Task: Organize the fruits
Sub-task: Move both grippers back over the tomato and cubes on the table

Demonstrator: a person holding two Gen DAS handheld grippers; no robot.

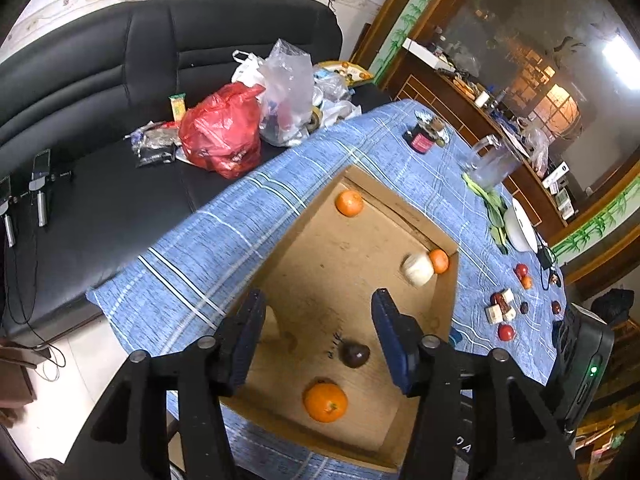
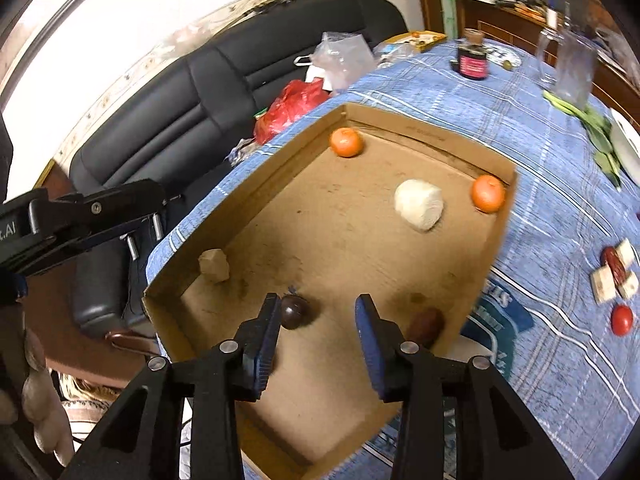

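Observation:
A shallow cardboard box [image 1: 362,184] [image 2: 404,124] sits on the blue tablecloth. In the left wrist view it holds three oranges: far corner [image 1: 349,203], right corner [image 1: 439,261], near side [image 1: 325,402]. It also holds a white chunk [image 1: 417,269] [image 2: 419,204] and a dark round fruit [image 1: 354,354] [image 2: 293,311]. The right wrist view adds a tan chunk [image 2: 214,265] and a reddish fruit [image 2: 426,325]. My left gripper [image 1: 318,304] is open and empty above the box. My right gripper [image 2: 316,306] is open and empty, low over the box floor.
Loose small red fruits and pale cubes [image 1: 505,307] [image 2: 616,276] lie on the cloth right of the box. A dark jar [image 1: 419,139], glass pitcher [image 1: 490,164], greens and a white bowl [image 1: 520,226] stand beyond. A black sofa [image 1: 100,92] with plastic bags lies left.

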